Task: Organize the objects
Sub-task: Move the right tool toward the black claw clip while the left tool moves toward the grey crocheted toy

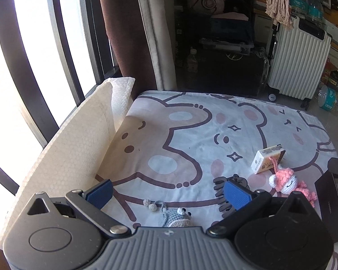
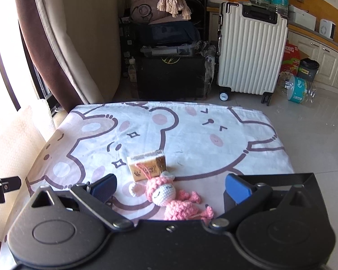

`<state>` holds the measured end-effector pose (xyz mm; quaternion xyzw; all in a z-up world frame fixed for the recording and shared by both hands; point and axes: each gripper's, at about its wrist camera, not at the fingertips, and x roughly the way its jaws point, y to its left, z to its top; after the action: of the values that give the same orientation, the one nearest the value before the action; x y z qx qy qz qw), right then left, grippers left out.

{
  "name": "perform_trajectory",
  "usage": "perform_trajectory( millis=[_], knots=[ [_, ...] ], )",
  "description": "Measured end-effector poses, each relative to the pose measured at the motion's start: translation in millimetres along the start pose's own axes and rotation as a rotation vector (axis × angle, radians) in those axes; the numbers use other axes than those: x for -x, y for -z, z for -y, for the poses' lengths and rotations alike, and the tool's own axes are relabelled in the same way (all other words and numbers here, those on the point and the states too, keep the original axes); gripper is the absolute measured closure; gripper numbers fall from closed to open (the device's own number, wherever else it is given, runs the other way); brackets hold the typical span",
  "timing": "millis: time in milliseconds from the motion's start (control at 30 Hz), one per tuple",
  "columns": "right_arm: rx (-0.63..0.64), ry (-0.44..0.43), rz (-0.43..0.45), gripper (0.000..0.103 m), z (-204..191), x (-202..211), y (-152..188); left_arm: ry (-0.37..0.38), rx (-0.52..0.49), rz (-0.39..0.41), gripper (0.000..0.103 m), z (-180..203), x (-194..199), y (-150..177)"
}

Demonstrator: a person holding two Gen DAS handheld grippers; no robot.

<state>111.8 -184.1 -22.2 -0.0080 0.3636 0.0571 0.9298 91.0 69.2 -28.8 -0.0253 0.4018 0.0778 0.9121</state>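
A bear-print cloth [image 1: 191,123] covers the table. My left gripper [image 1: 167,194] is open just above it. Under its near end lies a blue-grey crochet toy [image 1: 175,219] with pom-poms, partly hidden by the gripper body. A black hair clip [image 1: 222,191] lies by the right pad. A small cream box [image 1: 268,160] and a pink crochet doll [image 1: 286,183] lie further right. My right gripper [image 2: 171,189] is open, and the pink doll [image 2: 166,195] lies on the cloth between its fingers, untouched. The cream box [image 2: 147,165] stands just beyond the doll.
An open black box [image 2: 304,177] sits at the table's right edge, beside my right finger; it also shows in the left view [image 1: 331,204]. White foam sheet [image 1: 78,148] leans along the left edge by the window. A white suitcase [image 2: 250,54] and water bottles [image 2: 297,90] are on the floor beyond.
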Motion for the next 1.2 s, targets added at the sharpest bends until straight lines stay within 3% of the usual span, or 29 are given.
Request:
perform_trajectory(
  millis=[167, 300, 400, 533, 667, 833, 933, 1000, 1200],
  knots=[
    [-0.001, -0.034, -0.005, 0.0, -11, -4, -18, 0.005, -0.019, -0.003, 0.0, 0, -6, 1],
    [0.029, -0.095, 0.001, 0.0, -26, -11, -26, -0.044, -0.025, 0.022, 0.0, -1, -14, 4],
    [0.038, -0.077, 0.013, 0.0, -38, -20, -28, -0.058, -0.034, 0.02, 0.0, -4, -21, 5],
    [0.027, -0.093, -0.02, 0.0, -48, -40, -25, -0.061, -0.08, -0.03, 0.0, -9, -35, 7],
    [-0.021, -0.184, -0.084, 0.0, -52, -62, -15, -0.058, -0.082, -0.103, 0.0, -18, -51, 10],
    [-0.048, -0.209, -0.167, 0.0, -59, -89, -6, 0.011, -0.059, -0.175, 0.002, -28, -64, 14],
    [-0.071, -0.214, -0.214, 0.012, -61, -102, -1, 0.05, -0.043, -0.222, 0.015, -27, -71, 16],
    [-0.083, -0.23, -0.241, 0.02, -63, -110, 1, 0.064, -0.023, -0.251, 0.017, -26, -75, 18],
    [-0.074, -0.271, -0.276, 0.025, -79, -119, 3, 0.065, -0.005, -0.308, 0.017, -19, -89, 23]
  ],
)
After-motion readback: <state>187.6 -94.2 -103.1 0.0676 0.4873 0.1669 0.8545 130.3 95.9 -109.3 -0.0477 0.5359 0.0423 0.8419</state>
